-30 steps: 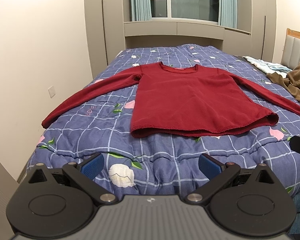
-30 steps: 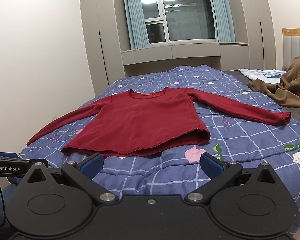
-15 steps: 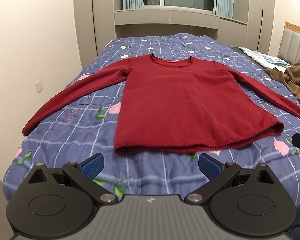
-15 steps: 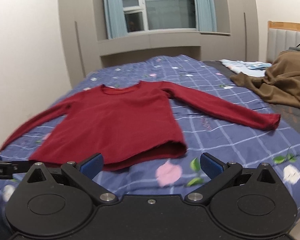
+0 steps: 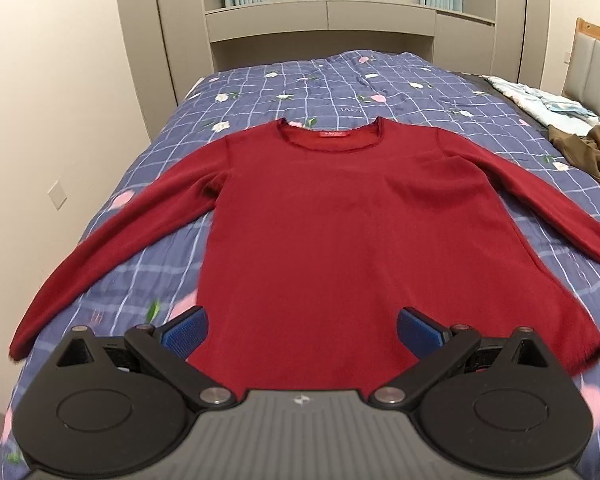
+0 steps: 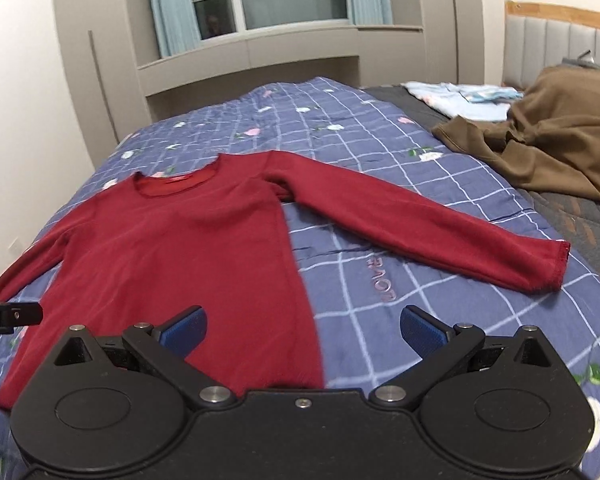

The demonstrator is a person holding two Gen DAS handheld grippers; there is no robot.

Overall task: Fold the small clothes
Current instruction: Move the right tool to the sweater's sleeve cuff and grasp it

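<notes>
Folding not yet begun: red long-sleeved top [image 5: 340,232] lies flat on the checked quilt [image 6: 380,136], both sleeves spread toward 9 and 3 o'clock; left gripper [image 5: 302,326] and right gripper [image 6: 303,326] hover spread wide, empty, at its hem

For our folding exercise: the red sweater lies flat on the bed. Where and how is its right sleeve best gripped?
Probably at the cuff of the sweater. The sleeve lies straight out from the body, ending free on the quilt. Bring the open right gripper from above and outside, pinching the edge.
</notes>
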